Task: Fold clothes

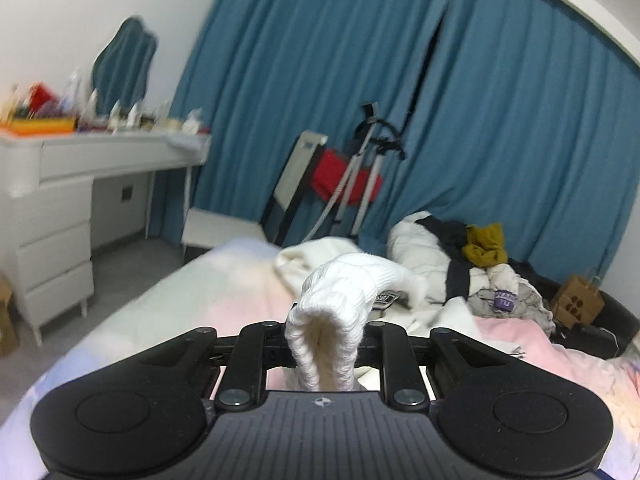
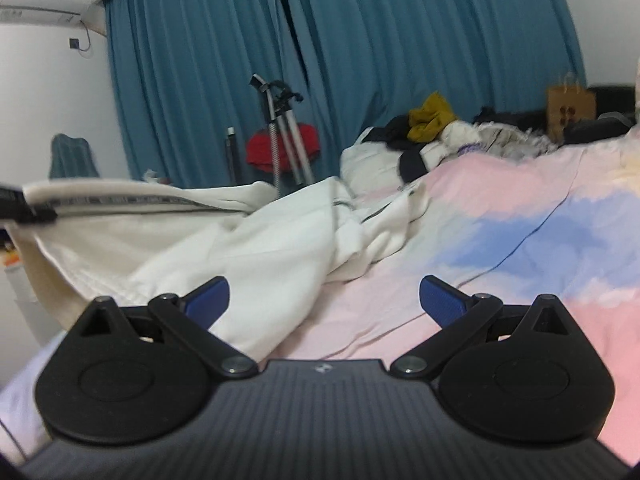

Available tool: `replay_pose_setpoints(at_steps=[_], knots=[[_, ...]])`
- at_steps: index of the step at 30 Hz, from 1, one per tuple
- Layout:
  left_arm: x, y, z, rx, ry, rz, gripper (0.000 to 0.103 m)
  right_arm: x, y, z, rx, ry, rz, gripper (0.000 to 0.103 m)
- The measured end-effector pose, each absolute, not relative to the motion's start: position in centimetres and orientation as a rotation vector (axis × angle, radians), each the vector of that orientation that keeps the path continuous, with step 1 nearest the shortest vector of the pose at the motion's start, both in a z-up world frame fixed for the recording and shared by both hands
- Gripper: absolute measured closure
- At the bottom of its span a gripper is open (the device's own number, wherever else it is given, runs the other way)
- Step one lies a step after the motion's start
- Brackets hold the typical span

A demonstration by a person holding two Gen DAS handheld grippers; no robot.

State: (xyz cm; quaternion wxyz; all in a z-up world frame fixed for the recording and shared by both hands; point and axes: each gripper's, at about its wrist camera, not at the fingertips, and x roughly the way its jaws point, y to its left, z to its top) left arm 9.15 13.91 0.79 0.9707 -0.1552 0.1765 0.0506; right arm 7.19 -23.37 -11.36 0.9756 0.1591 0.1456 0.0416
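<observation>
Left gripper (image 1: 322,344): its fingers are clamping a ribbed white knit cuff (image 1: 324,340) of the white garment (image 2: 224,256); the fold of knit is bulging up between them.
Right gripper (image 2: 324,300): its blue-padded fingers (image 2: 210,298) are standing wide apart, holding nothing, hovering just above the bed (image 2: 500,240).
White garment: it is lying crumpled across the bed's left half, one edge lifting off toward the left edge of the right wrist view; a printed band (image 2: 120,201) is running along that raised edge, its lettering too blurred to read.
Bed: a pink, blue and cream sheet is covering it.
Clothes pile (image 1: 472,268): white, black, mustard and grey items are sitting at the bed's far edge; a purple tag (image 1: 503,300) is showing white letters, unreadable.
Paper bag (image 1: 576,300): brown, with dark dots, standing beyond the pile.
Curtain (image 1: 400,80): teal, hanging behind.
</observation>
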Motion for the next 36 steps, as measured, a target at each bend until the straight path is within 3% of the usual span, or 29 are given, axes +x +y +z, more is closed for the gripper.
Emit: replay_pose_setpoints(at_steps=[15, 20, 27, 36], knots=[[11.9, 16.9, -1.6, -0.357, 0.442, 0.153, 0.081, 15.2, -23.2, -16.2, 0.755, 0.565, 0.364, 0.006], [13.4, 17.9, -2.5, -0.379, 0.463, 0.186, 0.08, 18.3, -21.7, -18.2, 0.804, 0.658, 0.443, 0.029], [15.9, 18.7, -3.0, -0.407, 0.475, 0.214, 0.08, 18.3, -20.9, -17.4, 0.749, 0.618, 0.493, 0.065], [16.2, 18.7, -2.0, -0.398, 0.463, 0.194, 0.081, 15.5, -20.1, -14.4, 0.68, 0.565, 0.498, 0.082]])
